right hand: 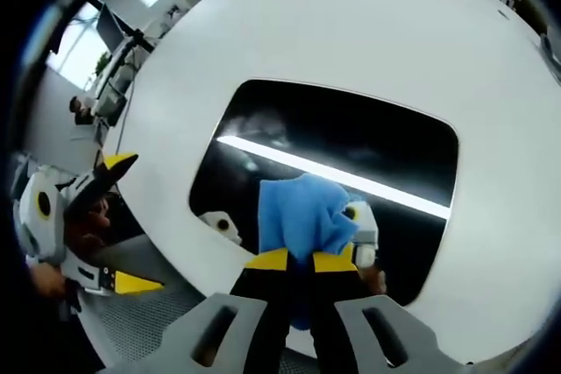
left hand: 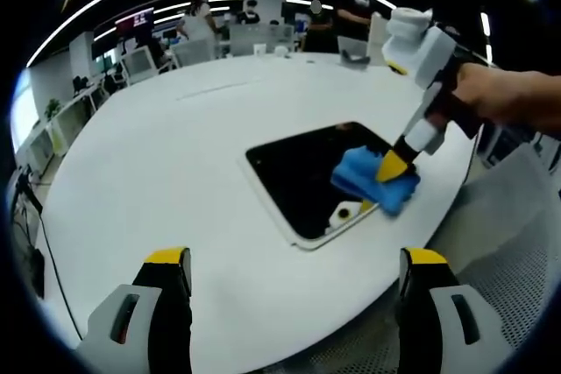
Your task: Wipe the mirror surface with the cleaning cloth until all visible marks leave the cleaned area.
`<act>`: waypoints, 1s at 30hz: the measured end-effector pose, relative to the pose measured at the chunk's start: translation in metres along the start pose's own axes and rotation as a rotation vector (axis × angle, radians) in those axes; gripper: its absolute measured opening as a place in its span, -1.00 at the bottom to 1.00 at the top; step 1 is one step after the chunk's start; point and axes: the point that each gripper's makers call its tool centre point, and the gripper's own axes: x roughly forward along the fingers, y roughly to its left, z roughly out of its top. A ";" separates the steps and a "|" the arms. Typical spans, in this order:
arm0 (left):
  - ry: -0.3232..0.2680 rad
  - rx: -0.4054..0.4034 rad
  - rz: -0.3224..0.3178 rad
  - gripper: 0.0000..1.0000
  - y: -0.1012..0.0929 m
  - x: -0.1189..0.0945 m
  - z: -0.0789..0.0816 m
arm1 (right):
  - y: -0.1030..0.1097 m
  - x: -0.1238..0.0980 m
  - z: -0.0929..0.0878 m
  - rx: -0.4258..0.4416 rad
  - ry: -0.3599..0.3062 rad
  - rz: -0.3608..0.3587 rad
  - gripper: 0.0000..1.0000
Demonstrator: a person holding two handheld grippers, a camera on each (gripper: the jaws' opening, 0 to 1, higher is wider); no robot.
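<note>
A dark rectangular mirror (left hand: pixel 298 172) lies flat on a round white table (left hand: pixel 175 164). A blue cleaning cloth (left hand: pixel 368 177) rests on the mirror's near right part. My right gripper (left hand: pixel 394 165), held by a hand (left hand: pixel 513 98), comes in from the right and presses its yellow tips into the cloth. In the right gripper view the right gripper (right hand: pixel 301 260) is shut on the blue cloth (right hand: pixel 302 212) against the mirror (right hand: pixel 368 142). Faint smudges (right hand: pixel 263 129) show near the mirror's far left. My left gripper (left hand: pixel 294 260) hovers open over the table's near edge, and its open jaws (right hand: pixel 123 221) hold nothing.
The mirror reflects a bright ceiling light strip (right hand: pixel 351 181). A grey mesh chair (left hand: pixel 508 225) stands by the table's right edge. Desks, chairs and people (left hand: pixel 202 15) fill the office beyond the far side. A small dark object (left hand: pixel 355 57) lies at the far rim.
</note>
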 end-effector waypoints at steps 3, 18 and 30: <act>0.000 0.001 -0.002 0.99 0.000 0.000 0.000 | 0.005 0.001 0.001 -0.004 0.000 0.008 -0.97; 0.000 -0.002 -0.004 0.99 -0.001 0.000 0.000 | 0.030 0.011 0.009 0.013 0.003 0.058 -0.97; 0.000 -0.003 -0.006 0.99 0.000 0.000 0.000 | 0.045 0.020 0.018 0.026 0.009 0.085 -0.97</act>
